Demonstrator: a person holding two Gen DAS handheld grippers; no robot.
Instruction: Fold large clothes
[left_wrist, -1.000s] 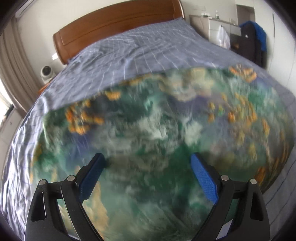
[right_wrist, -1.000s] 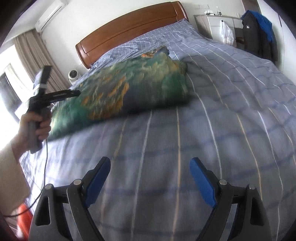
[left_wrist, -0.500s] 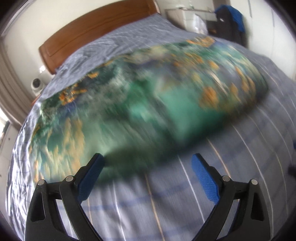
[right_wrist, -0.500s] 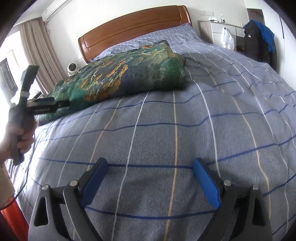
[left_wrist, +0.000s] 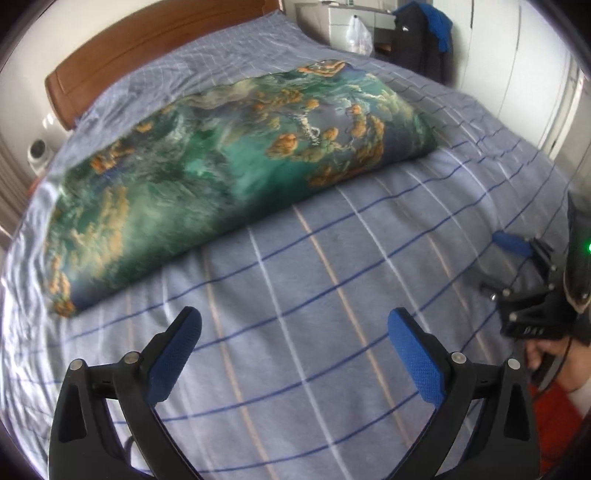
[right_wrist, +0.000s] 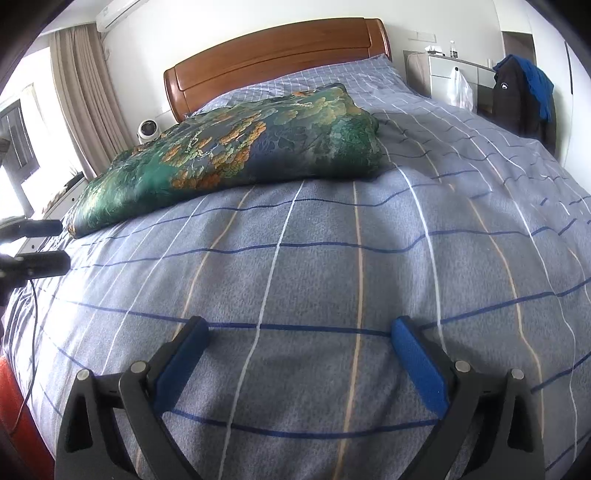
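A folded green cloth with orange and white floral print (left_wrist: 229, 166) lies as a thick long rectangle across the far half of the bed; it also shows in the right wrist view (right_wrist: 236, 155). My left gripper (left_wrist: 293, 328) is open and empty, hovering over the bare bedspread short of the cloth's near edge. My right gripper (right_wrist: 297, 336) is open and empty over the bedspread, further from the cloth. The right gripper also shows at the right edge of the left wrist view (left_wrist: 517, 258), and the left gripper at the left edge of the right wrist view (right_wrist: 37, 243).
The bed has a blue-grey checked bedspread (right_wrist: 369, 258) and a wooden headboard (right_wrist: 277, 55). A small white fan (right_wrist: 147, 131) stands beside the headboard. A dresser with a plastic bag (right_wrist: 460, 90) and a dark jacket (right_wrist: 521, 96) stand at the far right.
My left gripper has pulled back from over the cloth toward the bed's near side, leaving the cloth lying flat. My right gripper has stayed over the bedspread and dropped a little.
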